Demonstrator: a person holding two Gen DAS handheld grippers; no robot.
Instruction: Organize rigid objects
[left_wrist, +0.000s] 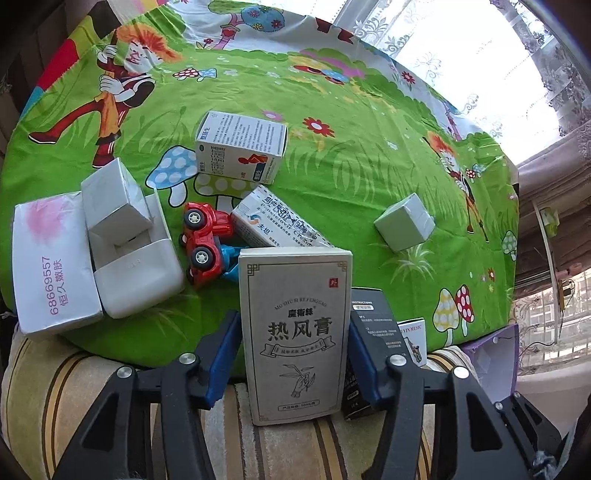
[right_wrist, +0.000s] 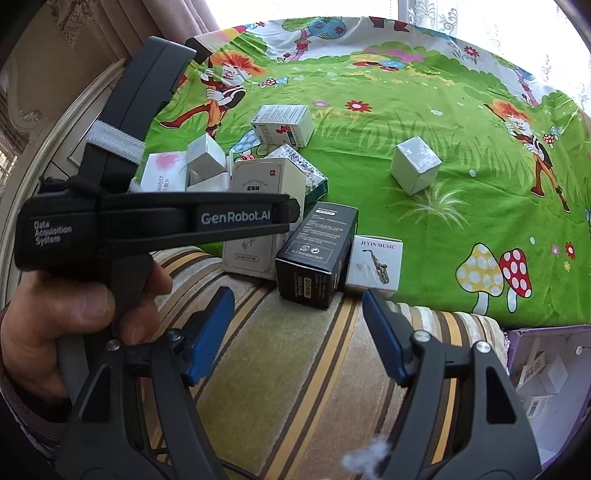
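Observation:
A tall beige carton (left_wrist: 295, 332) printed with Chinese characters stands upright where the green cartoon sheet meets the striped cloth. My left gripper (left_wrist: 293, 325) is shut on it, one blue pad against each side. In the right wrist view a hand (right_wrist: 74, 306) holds that gripper's black body (right_wrist: 155, 221) over the same carton (right_wrist: 258, 177). My right gripper (right_wrist: 299, 306) is open and empty above the striped cloth. It sits just short of a black box (right_wrist: 317, 254) and a white music box (right_wrist: 375, 264).
On the sheet lie a red toy car (left_wrist: 203, 240), a cream box (left_wrist: 273, 221), a medicine box (left_wrist: 240, 147), a silver cube (left_wrist: 404, 223) and a cluster of white boxes (left_wrist: 55, 258). A purple bin (right_wrist: 546, 369) with small packages sits at the right edge.

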